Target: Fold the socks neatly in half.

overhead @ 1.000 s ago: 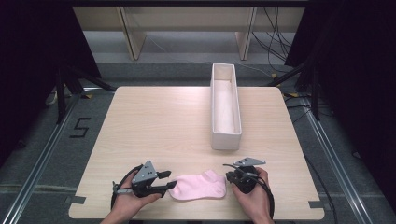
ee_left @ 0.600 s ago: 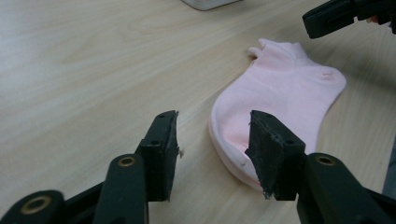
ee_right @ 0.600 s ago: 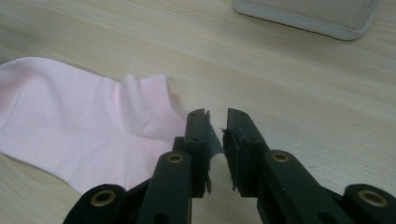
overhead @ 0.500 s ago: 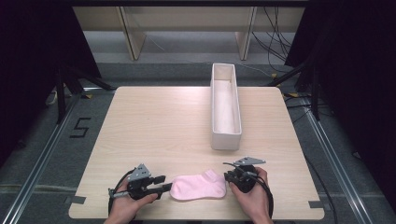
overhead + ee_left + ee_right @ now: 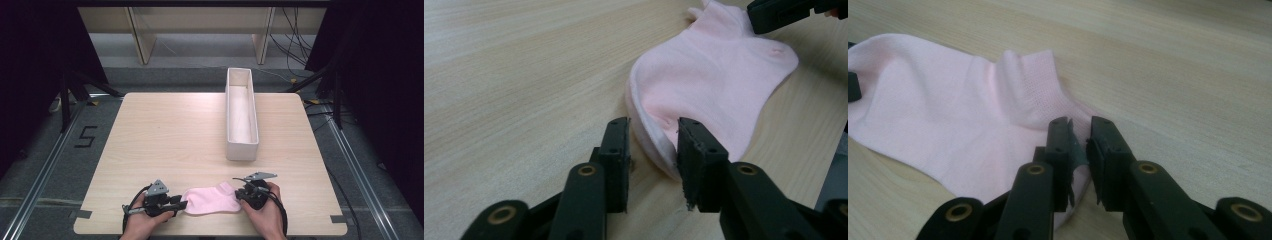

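So, early stage by my read. Sock [image 5: 212, 199] lies flat on the table [image 5: 165, 135] near the front edge, between the two hands, not lifted and not folded. Left gripper [image 5: 653, 127] sits at the toe end, jaws straddling the rounded edge. They have just been closing, and the sock is between them, but I see a gap on one side, so no pinch yet. It counts as released for now. Right gripper [image 5: 1079, 125] is at the cuff and heel end, jaws nearly together after opening a touch. The sock's edge runs right at the tips, but I can't tell whether fabric is actually clamped or just lying beside the pads. From the left gripper view its jaw tip sits right at the cuff corner. Box [image 5: 242, 150] stands further back on the table, right of centre, well apart from the sock. I can't make out what is inside. Done so far, as I judge it: both grippers lined up on opposite ends of the sock. Left to do: left jaws finish the pinch on the toe, right grip gets confirmed, then the sock gets lifted or folded. Probably it goes to the box after that, but that's a guess from the layout. Nothing else on the table is in the way.
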Motion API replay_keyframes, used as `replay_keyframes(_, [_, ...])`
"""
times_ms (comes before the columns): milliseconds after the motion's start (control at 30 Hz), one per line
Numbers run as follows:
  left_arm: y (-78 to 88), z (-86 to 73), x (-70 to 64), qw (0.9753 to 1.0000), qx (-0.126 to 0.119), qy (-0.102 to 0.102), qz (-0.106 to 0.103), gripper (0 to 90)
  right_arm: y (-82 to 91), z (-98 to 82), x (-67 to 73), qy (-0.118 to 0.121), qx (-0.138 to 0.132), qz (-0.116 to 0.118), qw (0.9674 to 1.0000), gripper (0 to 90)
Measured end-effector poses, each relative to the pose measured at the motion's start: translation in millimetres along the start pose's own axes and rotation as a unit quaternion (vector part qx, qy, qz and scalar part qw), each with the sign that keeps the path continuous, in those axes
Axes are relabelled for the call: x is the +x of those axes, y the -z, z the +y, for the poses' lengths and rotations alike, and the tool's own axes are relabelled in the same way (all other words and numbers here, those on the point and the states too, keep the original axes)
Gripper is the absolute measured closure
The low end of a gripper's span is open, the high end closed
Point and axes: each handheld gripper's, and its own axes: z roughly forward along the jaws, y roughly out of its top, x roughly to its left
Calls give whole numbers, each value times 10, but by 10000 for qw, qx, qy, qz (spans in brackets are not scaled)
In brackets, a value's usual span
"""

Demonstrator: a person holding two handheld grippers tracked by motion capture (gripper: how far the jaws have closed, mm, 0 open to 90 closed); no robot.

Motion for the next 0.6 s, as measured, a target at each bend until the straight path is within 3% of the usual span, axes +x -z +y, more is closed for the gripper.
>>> replay_keyframes(133, [-19,32,-3,9999,111,-6,5,776,4,-8,3,-15,28,-36,10000,806])
replay_keyframes(167, [-17,42,0,9999,122,26,-10,796,11,-13,16,-101,-4,3,9999,825])
replay_keyframes(233, [-12,60,9,9999,94,57,-5,829,52,-15,11,5,-186,1,9998,874])
replay_keyframes(267, [-7,67,12,9999,83,76,8,839,77,-16,24,-14,-157,-40,9999,896])
replay_keyframes(300, [-2,74,17,9999,74,102,-29,846,98,-16,40,-60,-56,98,9999,900])
replay_keyframes(333, [0,78,12,9999,57,124,15,851,99,-20,42,98,-69,129,9998,900])
replay_keyframes(433, [15,89,22,9998,94,176,-86,854,81,-46,84,64,108,129,9998,900])
replay_keyframes(467, [23,96,21,9995,31,283,-130,854,54,-68,85,199,256,100,9994,900])
replay_keyframes(600, [63,126,39,9989,11,398,-229,853,28,-80,97,139,188,84,9997,897])
